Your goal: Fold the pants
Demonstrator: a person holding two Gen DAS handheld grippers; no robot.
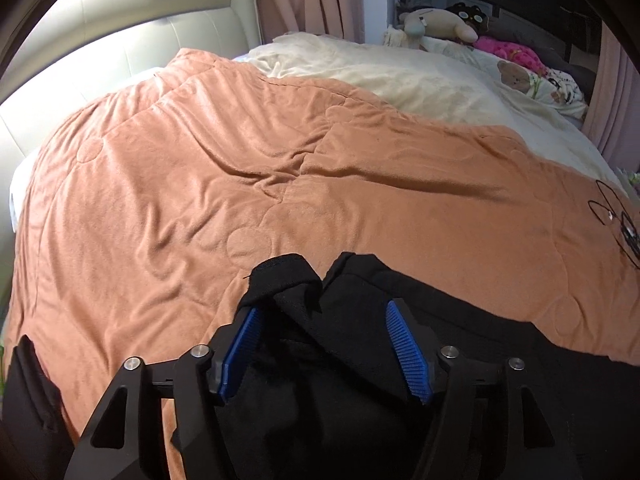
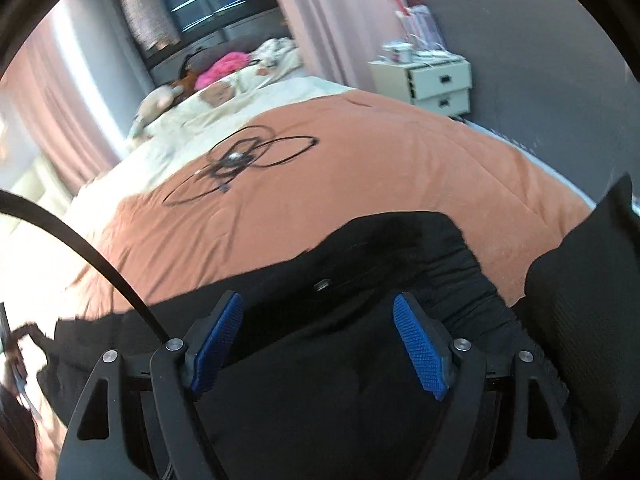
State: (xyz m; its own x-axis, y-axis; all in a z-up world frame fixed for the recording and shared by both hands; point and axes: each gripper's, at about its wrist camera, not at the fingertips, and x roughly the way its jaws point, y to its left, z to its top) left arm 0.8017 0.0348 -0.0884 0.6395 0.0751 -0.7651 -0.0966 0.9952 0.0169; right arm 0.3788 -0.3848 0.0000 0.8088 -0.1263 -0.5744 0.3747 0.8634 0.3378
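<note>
Nightstand (image 2: 438, 82) only beside right-view orange blanket (image 2: 380, 168)

Orange blanket (image 1: 200, 184) lies bare beyond the black pants (image 1: 360, 360); coiled cable (image 2: 240, 160) on its right side, stuffed toys (image 1: 440, 24) crowd the far edge

We see black pants (image 1: 360, 360) lying on an orange-brown quilt (image 1: 200, 184) stitched with faint round outlines. Past it lies a cream blanket (image 1: 400, 80). Both tongs are black with blue ribbed pads (image 1: 408, 352). The curtains (image 2: 320, 12) are dusty pink, and one plush toy (image 2: 224, 66) is bright pink.
</note>
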